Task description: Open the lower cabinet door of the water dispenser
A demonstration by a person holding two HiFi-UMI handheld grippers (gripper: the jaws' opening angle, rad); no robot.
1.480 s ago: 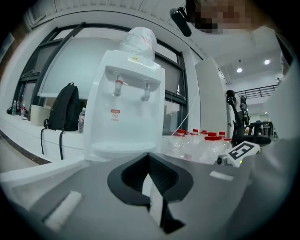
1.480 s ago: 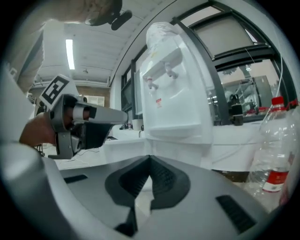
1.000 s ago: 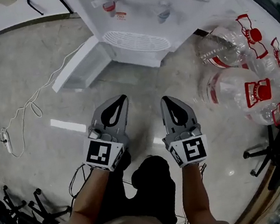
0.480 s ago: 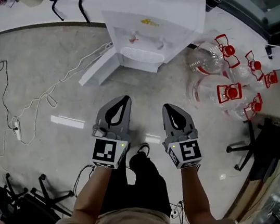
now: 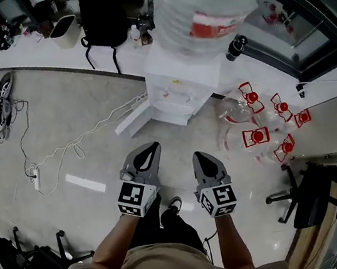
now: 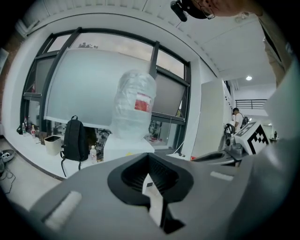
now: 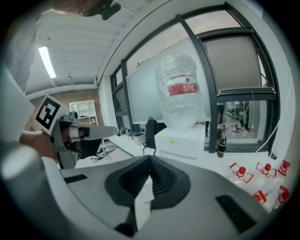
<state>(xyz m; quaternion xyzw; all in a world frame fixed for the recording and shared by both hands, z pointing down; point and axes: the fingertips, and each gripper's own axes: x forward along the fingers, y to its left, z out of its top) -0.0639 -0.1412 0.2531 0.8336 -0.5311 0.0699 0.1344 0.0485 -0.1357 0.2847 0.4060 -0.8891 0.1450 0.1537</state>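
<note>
Left hand-held gripper (image 5: 148,148) and right hand-held gripper (image 5: 199,156) are both closed up. Jaws are together with nothing between them, just the teardrop-shaped hole framed by ribbed black pads. The shells are matte grey plastic, each with a cube of black-and-white square markers at the back. They hang side by side in the air on the near side of the water dispenser (image 5: 174,88), well apart from it and pointing roughly its way.

The floor (image 5: 58,116) is glossy grey and a bit speckled, a polished-stone kind of look, with lights reflecting off it. Left of the dispenser a power strip (image 5: 35,177) lies on it, its white cable snaking back toward the dispenser.

The lower cabinet door (image 5: 132,120) is a flat white panel swung out from the dispenser's base to the left, so it's open. The dispenser itself is boxy and white, with a big clear crinkly bottle (image 5: 211,0) with a red label sitting on top. Right of the dispenser is a heap of clear empty jugs (image 5: 254,133) with red caps and handles.

Behind the dispenser to the left, a black backpack (image 5: 101,15) stands upright on a low white ledge (image 5: 35,53) next to a white bin (image 5: 64,28). Past that are dark-framed windows (image 6: 93,79) with pale blinds.
</note>
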